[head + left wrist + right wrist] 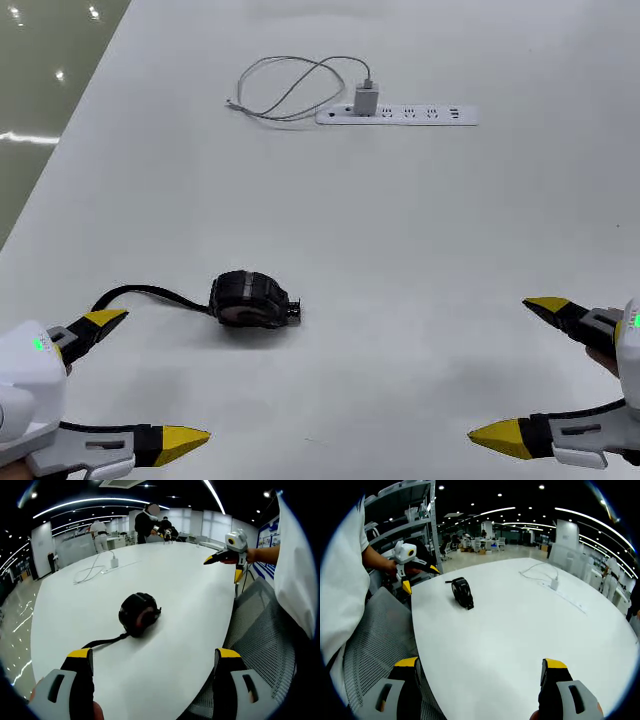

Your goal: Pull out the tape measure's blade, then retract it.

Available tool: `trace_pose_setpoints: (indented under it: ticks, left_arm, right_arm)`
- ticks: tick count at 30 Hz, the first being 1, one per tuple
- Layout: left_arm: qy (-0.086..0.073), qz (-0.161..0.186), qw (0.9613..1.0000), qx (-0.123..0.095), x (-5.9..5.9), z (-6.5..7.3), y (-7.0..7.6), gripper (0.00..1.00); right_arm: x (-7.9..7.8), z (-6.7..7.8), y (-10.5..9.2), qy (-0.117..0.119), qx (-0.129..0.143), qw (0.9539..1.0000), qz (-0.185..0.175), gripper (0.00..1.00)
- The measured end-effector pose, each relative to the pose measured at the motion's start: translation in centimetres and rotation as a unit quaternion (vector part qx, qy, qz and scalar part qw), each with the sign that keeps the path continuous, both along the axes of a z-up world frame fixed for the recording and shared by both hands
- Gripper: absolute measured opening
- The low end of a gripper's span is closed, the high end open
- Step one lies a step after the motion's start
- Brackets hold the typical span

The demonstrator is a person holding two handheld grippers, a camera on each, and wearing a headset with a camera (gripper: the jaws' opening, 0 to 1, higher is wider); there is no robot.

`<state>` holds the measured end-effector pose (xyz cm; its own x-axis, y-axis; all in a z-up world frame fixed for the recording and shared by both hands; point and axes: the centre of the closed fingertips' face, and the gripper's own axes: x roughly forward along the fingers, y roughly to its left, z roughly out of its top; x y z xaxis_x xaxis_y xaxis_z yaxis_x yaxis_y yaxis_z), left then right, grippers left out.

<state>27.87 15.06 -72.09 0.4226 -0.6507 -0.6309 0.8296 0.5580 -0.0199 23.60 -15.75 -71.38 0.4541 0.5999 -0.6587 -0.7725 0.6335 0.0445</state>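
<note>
A black tape measure lies on the white table, its black wrist strap trailing left; the blade is wound in. My left gripper stands open at the table's near left, its upper fingertip close to the strap's end. In the left gripper view the tape measure sits ahead between the yellow-tipped fingers. My right gripper is open at the near right, far from the tape measure, with nothing between its jaws. Each gripper also appears in the other's view: right gripper, left gripper.
A white power strip with a plugged charger and a looped white cable lies at the table's far side. A grey mesh chair stands by the near table edge. People stand at distant benches.
</note>
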Motion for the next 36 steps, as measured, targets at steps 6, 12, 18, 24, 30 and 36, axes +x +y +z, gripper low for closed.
trace_pose_setpoints:
  ticks: [6,12,18,24,30,36]
  left_arm:
    - [0.005,-0.005,1.0,0.0,-0.26,0.16,0.34,0.99]
    - [0.007,-0.01,0.9999,-0.002,-0.46,0.24,0.16,0.99]
    - [0.006,-0.007,1.0,0.002,-0.21,-0.03,0.22,0.99]
    - [0.008,-0.006,1.0,0.002,-0.26,-0.01,0.4,0.99]
    - [0.003,-0.005,1.0,0.003,-0.23,0.1,0.38,0.99]
    - [0.001,-0.004,1.0,0.0,-0.07,0.19,0.28,0.96]
  right_arm:
    - [-0.47,-0.37,-0.74,0.007,-0.004,1.0,0.0,0.99]
    - [-0.67,-0.48,-0.95,0.009,-0.005,0.9999,0.002,0.99]
    - [-0.45,-0.56,-0.93,0.008,-0.004,1.0,0.001,0.99]
    - [-0.39,-0.6,-1.02,0.009,-0.005,0.9999,0.001,0.99]
    - [-0.46,-0.57,-0.87,0.01,-0.003,1.0,0.0,0.99]
    - [-0.5,-0.68,-0.86,0.01,-0.001,0.9999,-0.001,0.99]
